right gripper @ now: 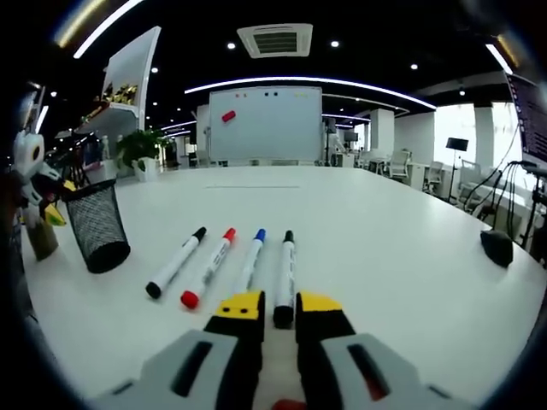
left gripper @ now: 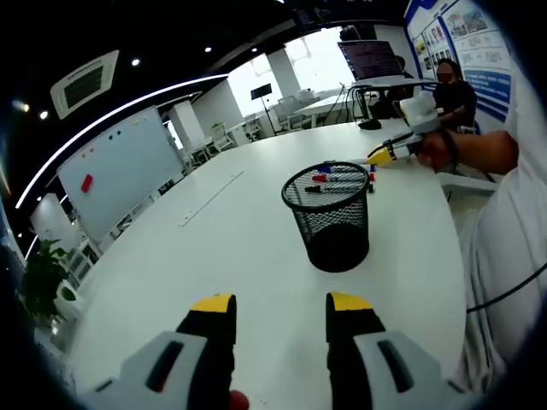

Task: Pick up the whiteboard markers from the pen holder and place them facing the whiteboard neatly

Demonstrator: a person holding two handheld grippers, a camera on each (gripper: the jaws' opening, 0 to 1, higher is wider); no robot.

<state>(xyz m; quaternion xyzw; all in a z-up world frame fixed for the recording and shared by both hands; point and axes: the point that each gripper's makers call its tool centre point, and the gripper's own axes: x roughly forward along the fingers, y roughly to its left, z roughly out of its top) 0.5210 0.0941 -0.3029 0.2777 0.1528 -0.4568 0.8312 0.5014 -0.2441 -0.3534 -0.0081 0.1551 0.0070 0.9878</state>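
Four whiteboard markers lie side by side on the white table, pointing toward the whiteboard: a black-capped one, a red one, a blue one and another black one. My right gripper stands narrow, shut on the near end of that last black marker, which rests on the table. The black mesh pen holder stands upright to the left. In the left gripper view the holder is ahead of my open left gripper. The right gripper and markers lie beyond it.
The whiteboard stands past the table's far end. A small black object lies on the table at the right. A person's arm holds the right gripper. Another person sits at the back. A plant stands by the shelves.
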